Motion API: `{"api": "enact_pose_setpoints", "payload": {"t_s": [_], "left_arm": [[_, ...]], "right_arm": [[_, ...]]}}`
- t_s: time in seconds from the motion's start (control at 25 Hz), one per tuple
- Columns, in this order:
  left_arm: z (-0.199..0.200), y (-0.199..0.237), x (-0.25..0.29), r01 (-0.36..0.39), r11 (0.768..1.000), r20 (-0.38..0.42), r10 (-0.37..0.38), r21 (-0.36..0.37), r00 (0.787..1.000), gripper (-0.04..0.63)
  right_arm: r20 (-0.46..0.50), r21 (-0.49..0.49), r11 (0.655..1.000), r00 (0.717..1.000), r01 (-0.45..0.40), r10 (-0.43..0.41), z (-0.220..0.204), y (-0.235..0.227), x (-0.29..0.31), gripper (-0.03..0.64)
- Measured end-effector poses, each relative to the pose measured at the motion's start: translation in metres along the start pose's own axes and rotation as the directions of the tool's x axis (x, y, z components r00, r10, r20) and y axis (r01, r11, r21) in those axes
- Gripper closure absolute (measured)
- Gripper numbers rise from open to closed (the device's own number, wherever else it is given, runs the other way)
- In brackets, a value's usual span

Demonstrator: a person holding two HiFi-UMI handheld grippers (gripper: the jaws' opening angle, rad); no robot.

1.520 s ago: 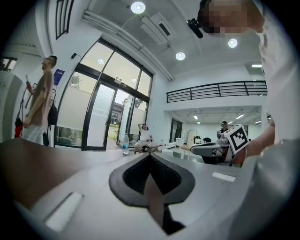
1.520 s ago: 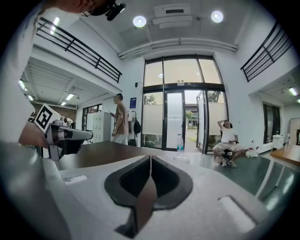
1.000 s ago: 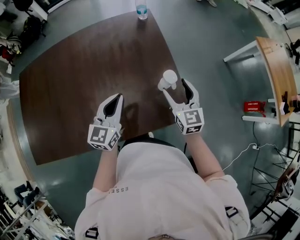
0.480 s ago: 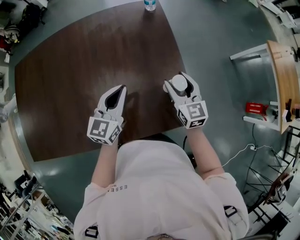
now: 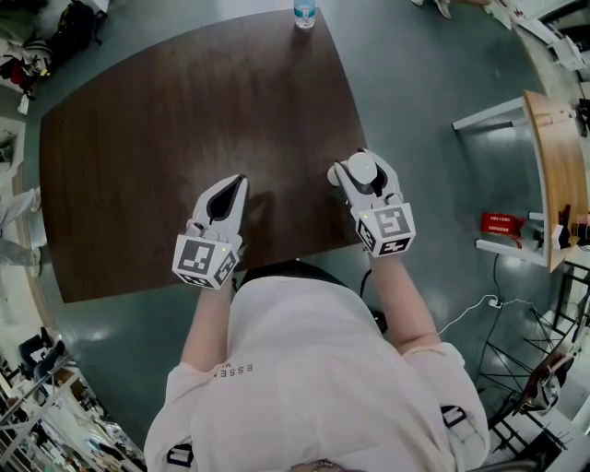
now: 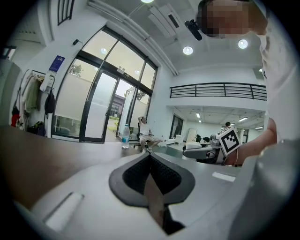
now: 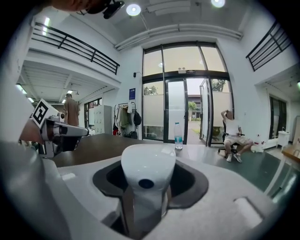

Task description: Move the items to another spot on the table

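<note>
Two jaws of the right hand-held gripper [image 5: 360,173] are just closing onto the white item [image 7: 147,176] by the near right edge of the surface [image 5: 166,120], readying its move; the left hand-held gripper [image 5: 239,182] is hovering closed, empty.

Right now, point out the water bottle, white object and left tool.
water bottle [image 5: 304,13]: head view, its middle.
white object [image 7: 148,164]: right gripper view, rounded head.
left tool [image 5: 238,182]: head view, closed tips.

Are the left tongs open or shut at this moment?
Shut: in the left gripper view the dark pads of the left tongs meet along one line, with nothing between them.
</note>
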State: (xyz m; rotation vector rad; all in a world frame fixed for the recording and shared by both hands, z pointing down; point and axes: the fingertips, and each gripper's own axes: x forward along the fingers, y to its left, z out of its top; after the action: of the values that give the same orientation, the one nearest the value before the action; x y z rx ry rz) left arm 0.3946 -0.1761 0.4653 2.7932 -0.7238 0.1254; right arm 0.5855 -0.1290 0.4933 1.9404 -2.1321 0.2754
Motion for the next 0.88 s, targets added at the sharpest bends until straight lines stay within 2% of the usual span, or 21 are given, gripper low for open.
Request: {"api": "enact_pose_setpoints", "payload": {"t_s": [0.16,0.32,0.52,0.68,0.88], "left_arm": [[0.004,-0.015,-0.02,-0.054,0.999,0.019,0.054,0.001,0.998,0.58],[0.0,-0.02,-0.059,-0.113,0.994,0.034,0.112,0.0,0.993,0.58],[-0.004,-0.019,-0.101,-0.209,0.978,0.055,0.209,0.003,0.976,0.58],[0.0,-0.001,-0.148,-0.298,0.955,0.08,0.297,-0.005,0.951,0.58],[0.0,0.035,-0.229,-0.42,0.907,0.106,0.42,-0.027,0.901,0.58]], "right_arm": [[0.022,-0.056,0.997,0.998,-0.054,0.055,0.013,0.008,-0.022,0.414],[0.037,-0.094,0.987,0.99,-0.131,0.135,0.02,0.042,-0.033,0.414],[0.051,-0.114,0.971,0.975,-0.212,0.219,0.025,0.075,-0.037,0.414],[0.045,-0.133,0.945,0.951,-0.299,0.307,0.032,0.122,-0.023,0.414],[0.029,-0.158,0.9,0.909,-0.407,0.416,0.041,0.203,-0.004,0.414]]}}
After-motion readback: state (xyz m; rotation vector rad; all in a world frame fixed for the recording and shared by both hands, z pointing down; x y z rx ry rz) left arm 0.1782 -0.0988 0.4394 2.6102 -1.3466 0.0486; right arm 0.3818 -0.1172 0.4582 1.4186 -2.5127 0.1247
